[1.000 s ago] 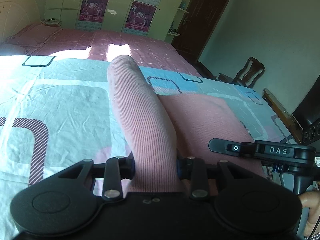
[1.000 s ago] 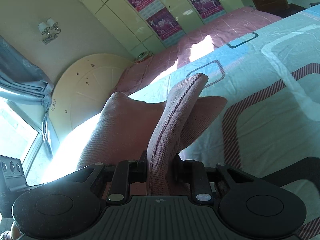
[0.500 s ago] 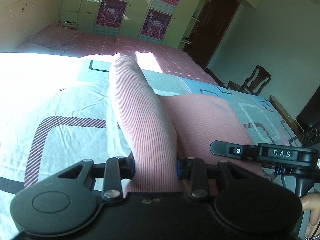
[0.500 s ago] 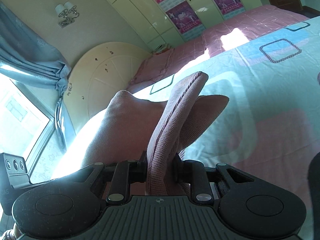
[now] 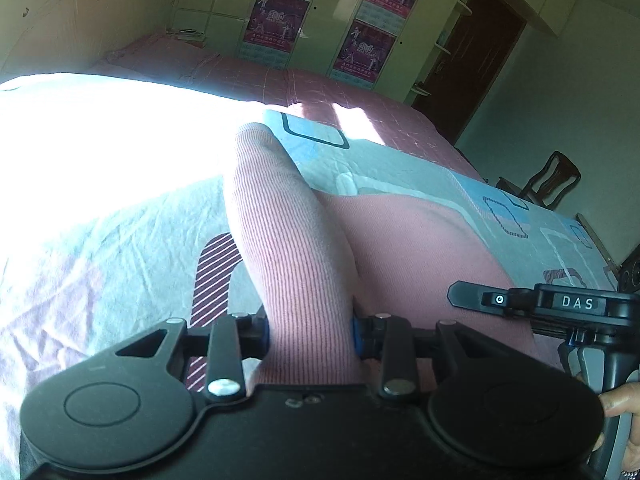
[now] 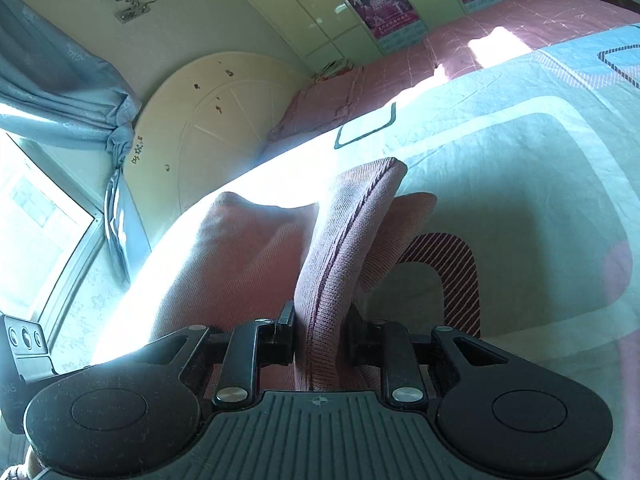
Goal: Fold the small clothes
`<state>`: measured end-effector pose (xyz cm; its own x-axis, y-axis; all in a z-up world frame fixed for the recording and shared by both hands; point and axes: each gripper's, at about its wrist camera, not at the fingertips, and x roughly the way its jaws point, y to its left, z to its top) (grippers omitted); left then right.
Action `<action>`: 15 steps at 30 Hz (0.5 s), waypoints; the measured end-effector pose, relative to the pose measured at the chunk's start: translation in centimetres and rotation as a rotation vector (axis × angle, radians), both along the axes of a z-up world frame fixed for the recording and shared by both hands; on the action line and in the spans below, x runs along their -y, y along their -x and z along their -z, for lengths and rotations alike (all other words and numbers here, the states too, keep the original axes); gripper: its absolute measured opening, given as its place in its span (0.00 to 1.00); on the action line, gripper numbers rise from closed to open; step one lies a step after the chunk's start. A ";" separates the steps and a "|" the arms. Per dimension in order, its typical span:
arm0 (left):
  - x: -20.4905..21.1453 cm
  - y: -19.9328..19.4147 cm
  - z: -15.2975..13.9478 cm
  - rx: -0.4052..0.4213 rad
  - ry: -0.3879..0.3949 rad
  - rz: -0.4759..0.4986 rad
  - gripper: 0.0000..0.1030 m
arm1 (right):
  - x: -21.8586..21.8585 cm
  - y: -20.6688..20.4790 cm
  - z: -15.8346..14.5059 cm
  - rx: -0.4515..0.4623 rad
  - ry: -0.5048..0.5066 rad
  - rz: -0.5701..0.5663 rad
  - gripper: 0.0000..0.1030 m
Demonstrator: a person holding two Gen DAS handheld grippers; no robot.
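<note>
Bed [image 5: 120, 240] in sunlit bedroom. Left gripper [image 5: 310, 332] and right gripper [image 6: 320, 336] each pinch the garment [image 5: 288, 248], lifted above the bed. Mid-fold; next, lay the edge over evenly.

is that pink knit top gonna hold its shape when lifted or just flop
Likely floppy: the pink knit top bunches into a soft roll in the left gripper and creases in the right gripper. Probably light. The ribbed knit should resist slipping.

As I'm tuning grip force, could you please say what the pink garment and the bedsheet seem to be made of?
Pink garment: apparently a soft ribbed knit, matte; fine parallel ribs and a stitched edge show. Bedsheet: likely thin woven cotton, matte, printed, finely creased.
</note>
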<state>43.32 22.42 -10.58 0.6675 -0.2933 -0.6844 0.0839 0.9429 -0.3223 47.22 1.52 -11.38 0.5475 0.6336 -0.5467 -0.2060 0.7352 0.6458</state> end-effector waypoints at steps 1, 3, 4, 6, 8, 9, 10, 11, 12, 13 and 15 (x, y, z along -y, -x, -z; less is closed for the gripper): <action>-0.3 -0.2 0.6 -0.007 -0.009 -0.007 0.35 | 0.1 -0.3 0.3 -0.007 0.008 0.002 0.22; -0.8 -0.6 1.9 -0.029 -0.024 -0.020 0.40 | 0.8 -0.8 0.9 -0.019 0.027 0.007 0.22; -1.0 -0.7 2.4 -0.029 -0.025 -0.024 0.46 | 1.1 -1.0 1.2 -0.026 0.038 0.007 0.23; -1.0 -0.8 2.5 -0.016 -0.045 -0.030 0.54 | 1.7 -0.9 1.7 -0.030 0.067 0.016 0.23; -0.5 -0.7 2.2 0.002 -0.106 -0.017 0.60 | 2.5 -0.8 2.0 -0.033 0.081 0.027 0.24; -0.2 -0.7 2.0 0.005 -0.124 -0.016 0.61 | 2.8 -0.7 2.0 -0.030 0.090 0.035 0.24; 0.1 -0.9 1.6 0.008 -0.136 -0.016 0.61 | 3.0 -0.8 1.7 -0.020 0.106 0.044 0.24; -0.2 -0.9 1.6 0.010 -0.139 -0.023 0.61 | 3.1 -0.8 1.4 -0.004 0.124 0.055 0.24; -0.1 -0.9 1.3 0.015 -0.140 -0.033 0.60 | 3.2 -0.7 0.9 0.021 0.142 0.065 0.24; -1.0 -0.6 1.5 0.029 -0.138 -0.046 0.59 | 3.3 -0.7 0.4 0.044 0.153 0.067 0.24; -1.1 -0.4 0.9 0.068 -0.148 -0.071 0.58 | 3.2 -1.0 -0.7 0.085 0.162 0.054 0.24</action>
<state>43.68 23.56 -11.50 0.7294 -0.1433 -0.6689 0.0321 0.9839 -0.1757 48.24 -1.70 -10.71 0.6268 0.5099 -0.5892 -0.2128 0.8394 0.5001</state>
